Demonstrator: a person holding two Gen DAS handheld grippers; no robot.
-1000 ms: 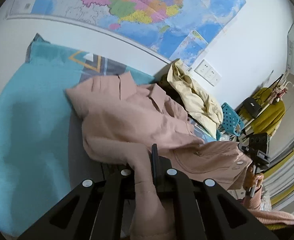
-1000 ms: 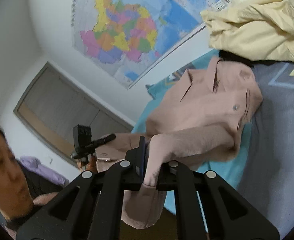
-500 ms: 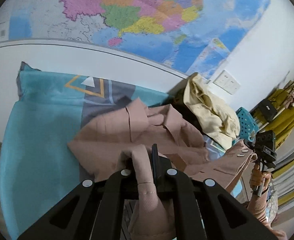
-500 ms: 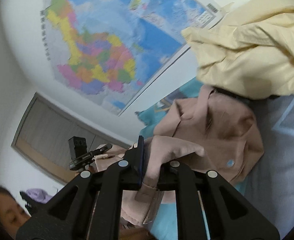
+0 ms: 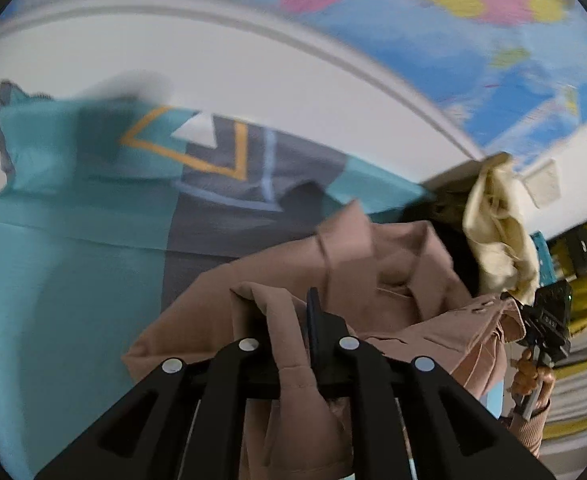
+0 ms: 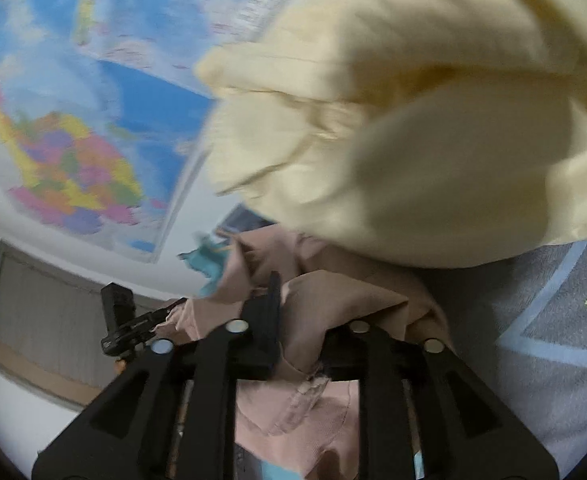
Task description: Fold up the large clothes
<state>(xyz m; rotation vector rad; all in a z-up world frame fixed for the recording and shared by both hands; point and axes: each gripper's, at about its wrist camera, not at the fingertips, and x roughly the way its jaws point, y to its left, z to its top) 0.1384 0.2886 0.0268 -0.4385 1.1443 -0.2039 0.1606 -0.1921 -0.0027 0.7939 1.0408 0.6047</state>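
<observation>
Bed (image 5: 53, 264): teal and grey cover, filling the left and centre of the left wrist view; grey patterned part at lower right of the right wrist view.
Wall map (image 6: 93, 128): upper left of the right wrist view, blurred; top right of the left wrist view.
Cream garment (image 6: 433, 120): heaped, filling the upper right of the right wrist view, resting just above the pink cloth.
Pink coat (image 5: 393, 264): on the bed, lower centre to right of the left wrist view, collar up, hem brought over the body.
Step in hand: judged as laying the lower half over the upper half, letting go just beginning.
Left hand-held gripper (image 5: 293, 320): bottom centre, a pink fold (image 5: 269, 312) between the jaws, jaws starting to part, cloth not yet free.
Right hand-held gripper (image 6: 313, 312): bottom centre, jaws opening with a pink edge (image 6: 333, 300) between them; whether the pads press it, cannot tell.
Next move: calls for full release, pulling both back clear of the cloth, then smoothing or a second fold; care near the cream garment, close enough to snag.
</observation>
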